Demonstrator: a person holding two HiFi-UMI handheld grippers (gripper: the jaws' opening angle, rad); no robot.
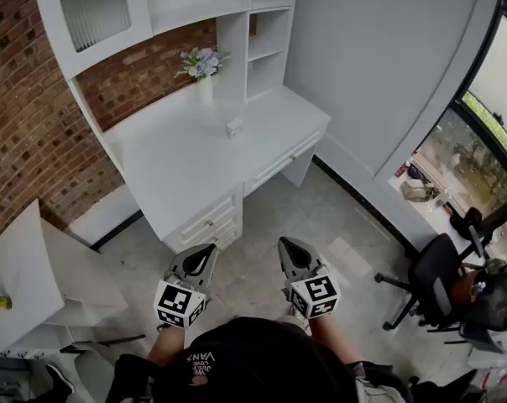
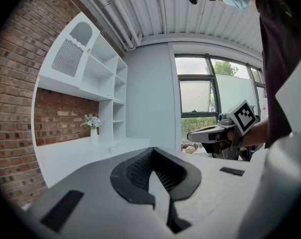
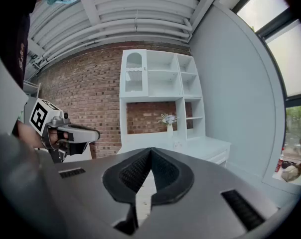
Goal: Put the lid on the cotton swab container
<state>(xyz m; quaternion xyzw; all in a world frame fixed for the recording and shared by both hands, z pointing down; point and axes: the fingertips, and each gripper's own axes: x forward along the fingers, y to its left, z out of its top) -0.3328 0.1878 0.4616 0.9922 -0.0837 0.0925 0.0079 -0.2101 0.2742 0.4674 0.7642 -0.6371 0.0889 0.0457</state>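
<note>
A small white container stands on the white desk, far ahead of both grippers; at this distance I cannot tell a lid from it. It also appears as a tiny white thing in the left gripper view and in the right gripper view. My left gripper and right gripper hang side by side over the floor in front of the desk, both shut and with nothing in them. Each gripper view has its own jaws closed together, the left gripper and the right gripper.
A vase of flowers stands at the back of the desk under the white shelves. Drawers face me. A black office chair is at the right, a white table at the left. Brick wall behind.
</note>
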